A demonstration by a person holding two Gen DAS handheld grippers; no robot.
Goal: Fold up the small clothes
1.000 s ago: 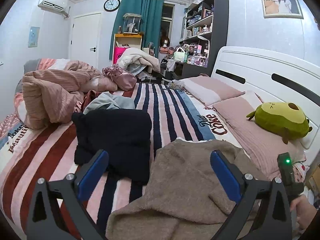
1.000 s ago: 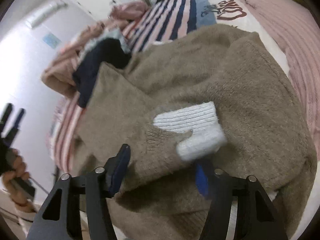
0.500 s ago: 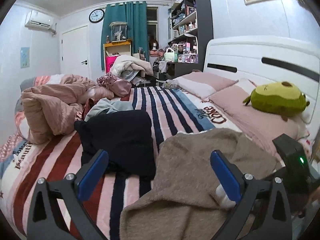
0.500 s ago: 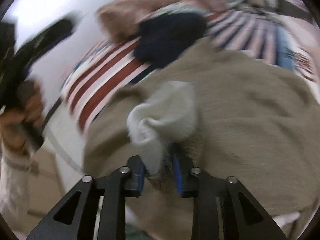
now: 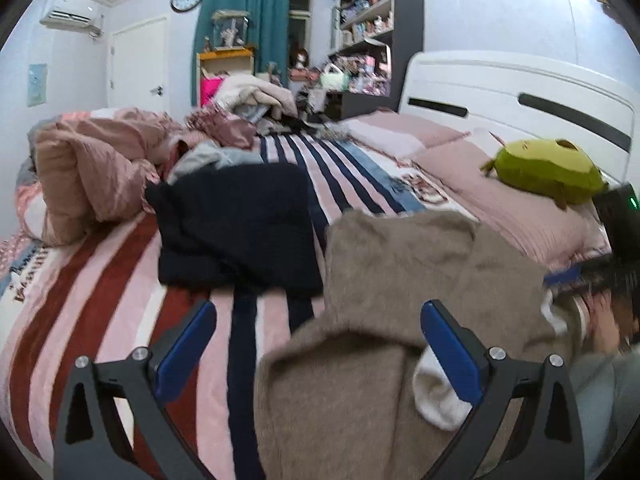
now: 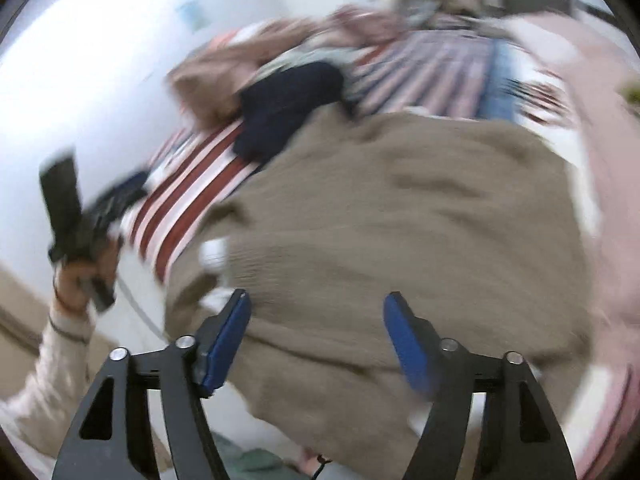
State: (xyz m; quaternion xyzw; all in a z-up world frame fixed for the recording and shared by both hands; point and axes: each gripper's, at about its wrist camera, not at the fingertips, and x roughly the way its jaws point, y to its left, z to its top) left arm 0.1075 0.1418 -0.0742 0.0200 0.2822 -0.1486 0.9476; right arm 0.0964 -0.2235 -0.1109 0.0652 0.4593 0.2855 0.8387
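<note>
A brown knit sweater (image 5: 400, 280) lies spread on the near part of the striped bed, with a white cuff (image 5: 434, 396) at its near edge. It also fills the blurred right wrist view (image 6: 400, 220), where a white cuff (image 6: 214, 254) shows at its left edge. My left gripper (image 5: 316, 344) is open and empty, low over the sweater's near left edge. My right gripper (image 6: 316, 340) is open and empty just above the sweater. A folded dark navy garment (image 5: 236, 224) lies on the bed to the left of the sweater.
Striped blanket (image 5: 100, 300) covers the bed. A crumpled pink quilt (image 5: 88, 168) sits far left. Pink pillows and a green plush toy (image 5: 548, 172) lie by the white headboard (image 5: 520, 88). More clothes are piled at the far end.
My right gripper was shut on the sweater's white cuff half a second ago; it has opened and let the cuff go. The left gripper has dropped lower and closer to the sweater.
</note>
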